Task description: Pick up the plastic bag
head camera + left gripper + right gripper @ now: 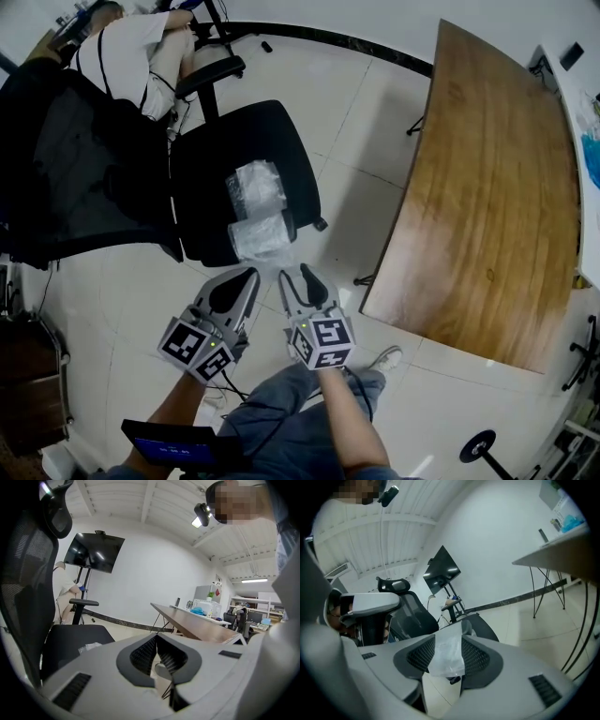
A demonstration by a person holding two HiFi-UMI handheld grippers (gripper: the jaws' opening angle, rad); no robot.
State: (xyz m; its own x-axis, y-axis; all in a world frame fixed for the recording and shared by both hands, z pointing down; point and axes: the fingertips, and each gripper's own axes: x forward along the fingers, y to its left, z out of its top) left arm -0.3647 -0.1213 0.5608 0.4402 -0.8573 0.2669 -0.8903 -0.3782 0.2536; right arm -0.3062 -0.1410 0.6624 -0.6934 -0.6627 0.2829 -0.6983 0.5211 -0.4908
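Two clear plastic bags lie on the black office chair seat [211, 159]: one further back [255, 186] and one at the seat's front edge [261, 234]. My right gripper [295, 272] is just in front of the nearer bag. In the right gripper view, that bag [447, 656] stands in the gap of the right gripper [449, 634], whose jaws are parted and hold it only loosely. My left gripper [246, 274] hovers beside it at the seat's front edge. In the left gripper view, its tips [156, 635] meet with nothing between them, and a bag [89, 646] shows on the seat.
A curved wooden table [487, 187] stands to the right. The chair's mesh back [75, 169] rises on the left, and a seated person [131, 42] is behind it. A dark monitor on a stand [93, 552] is by the far wall. My own legs are below the grippers.
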